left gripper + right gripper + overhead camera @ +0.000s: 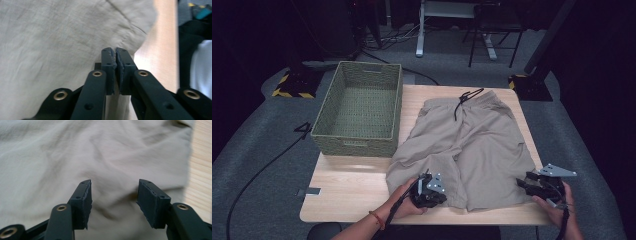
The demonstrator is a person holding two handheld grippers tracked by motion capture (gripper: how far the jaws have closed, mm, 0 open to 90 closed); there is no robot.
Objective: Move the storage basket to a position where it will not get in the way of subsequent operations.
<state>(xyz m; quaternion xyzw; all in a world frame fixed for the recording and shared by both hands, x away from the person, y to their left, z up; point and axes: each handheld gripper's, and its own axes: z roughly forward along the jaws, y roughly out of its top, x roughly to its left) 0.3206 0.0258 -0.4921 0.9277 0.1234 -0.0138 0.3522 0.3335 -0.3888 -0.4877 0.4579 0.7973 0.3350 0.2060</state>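
A dim studio with grey carpet, dark drapes and trailing cables is surrounding a pale wooden table (347,192), where a person is working with a hand-held gripper in each hand. A pair of beige drawstring fabric shorts (472,145) is lying flat across the right half of the tabletop, its waistband with a dark cord pointing away from the person and its two leg hems lying nearest the grippers. An olive-green woven rectangular basket (359,142) is sitting well beyond and to the left of the left gripper, just beside the shorts' left leg.

The black left gripper (428,192), topped by a grey three-cornered plate, is resting at the hem of the shorts' left leg. In the left gripper view its jaws are clenched together, pad against pad; the beige cloth (57,37) is lying right ahead of and beneath the tips, but whether any fabric is caught between the pads cannot be told. A strip of bare tabletop (160,55) is showing to that gripper's right.

The black right gripper (532,186) is hovering at the outer hem of the right leg, near the table's edge. In the right gripper view its jaws are standing apart, released, with the rumpled cloth (112,157) spreading below and ahead of them and nothing pressed between the pads.
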